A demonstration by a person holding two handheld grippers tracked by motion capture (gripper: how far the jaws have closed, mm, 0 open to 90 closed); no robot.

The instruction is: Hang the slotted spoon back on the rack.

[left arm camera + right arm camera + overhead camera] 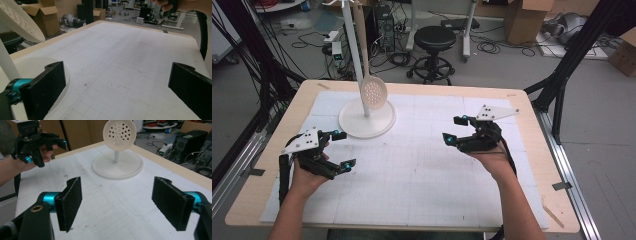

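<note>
The slotted spoon (373, 93) has a cream bowl dotted with round holes and a tan wooden handle. Its stand (366, 119) is plain white. The table (532, 135) shows a pale wood rim around a white mat ruled in a faint grey grid, smudged dark. Both grippers, left gripper (341, 150) and right gripper (455, 129), are black with turquoise fittings and grey plates.

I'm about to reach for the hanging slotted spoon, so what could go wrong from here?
1. The slotted spoon hangs freely from the white stand; a nudge from the right gripper could set it swinging out of the open jaws.
2. Pulling sideways might tip the stand.
3. The left gripper sits close to the stand's base and could bump it.
</note>
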